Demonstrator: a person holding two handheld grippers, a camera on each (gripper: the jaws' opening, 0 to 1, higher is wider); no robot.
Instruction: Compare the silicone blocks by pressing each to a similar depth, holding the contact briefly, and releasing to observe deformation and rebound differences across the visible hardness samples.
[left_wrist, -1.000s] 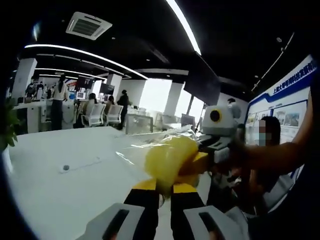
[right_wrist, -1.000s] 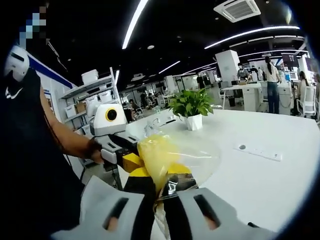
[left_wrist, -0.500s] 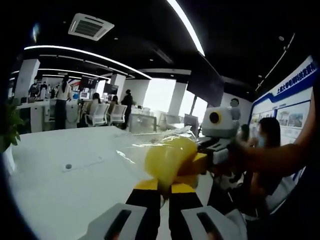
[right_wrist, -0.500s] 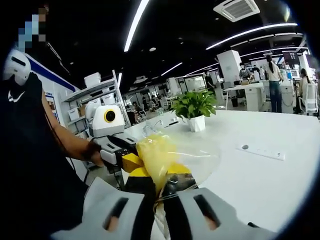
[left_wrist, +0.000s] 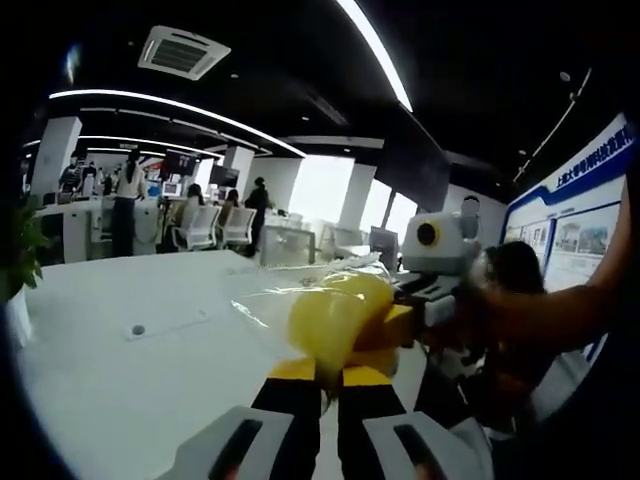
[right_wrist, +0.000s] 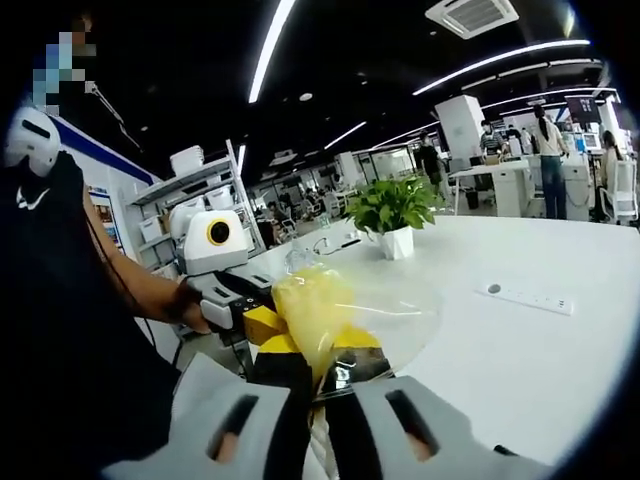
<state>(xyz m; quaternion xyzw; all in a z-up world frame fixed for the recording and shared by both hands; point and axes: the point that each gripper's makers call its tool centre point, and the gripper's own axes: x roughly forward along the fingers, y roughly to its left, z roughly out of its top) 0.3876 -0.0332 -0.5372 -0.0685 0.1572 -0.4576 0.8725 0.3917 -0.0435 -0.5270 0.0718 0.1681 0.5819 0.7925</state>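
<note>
Left gripper view – left gripper (left_wrist: 325, 372), right gripper (right_wrist: 312, 368) jaws both clamped on yellow bagged block (left_wrist: 335, 320) above white table (left_wrist: 120, 390)

Views face each other, close, across shared yellow bagged block (left_wrist: 335, 320) (right_wrist: 305, 310) above white table (left_wrist: 120, 380) (right_wrist: 540, 350).

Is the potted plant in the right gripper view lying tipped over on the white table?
No, the potted plant stands upright on the white table.

free: bare white table (right_wrist: 560, 370) | obstacles: potted plant (right_wrist: 392, 212), power strip (right_wrist: 524, 298)
</note>
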